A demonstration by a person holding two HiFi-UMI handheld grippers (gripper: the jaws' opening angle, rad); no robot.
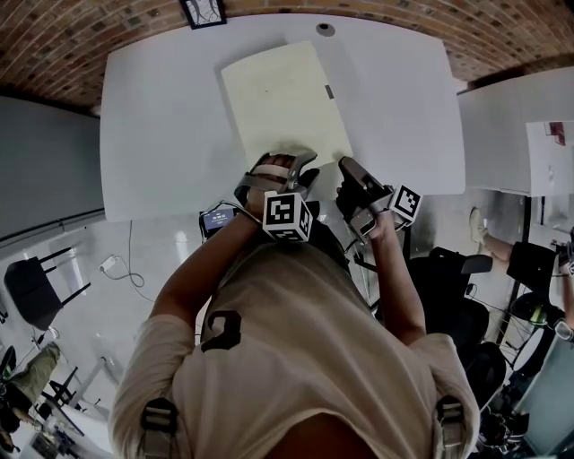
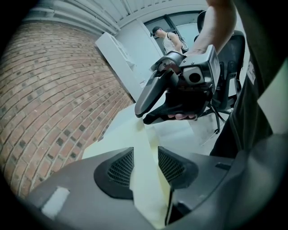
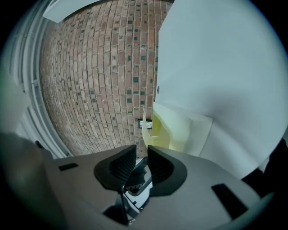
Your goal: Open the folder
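White table (image 1: 152, 134) against a red brick wall (image 1: 90, 36), and there's the pale yellow folder (image 1: 282, 99), lying flat in the middle of the top with its near edge right at the person's hands. The left gripper (image 2: 145, 155) is in at that near edge, angled down. Its jaws stand fairly wide, and the yellow cover runs up between the pads (image 2: 120, 167) and fills the gap, so it looks like a hold on the cover. The right gripper (image 3: 141, 152) hangs just beside it at the table's edge, pointing level at the folder, with jaws drawn narrow and nothing between them. From its view the cover is lifted a touch at the near corner and a slit of the inside shows. So by my read the edge is caught and the mouth is just parted, but the real opening is yet to come: the cover must swing up and over. Now, anything to read? Not much! The cube (image 1: 287, 217) on the left gripper carries only square markers, the small lit screen (image 1: 218, 218) below the table edge is too tiny to read, and the dark frame (image 1: 202, 11) on the wall gives nothing either. No label shows on the folder itself.
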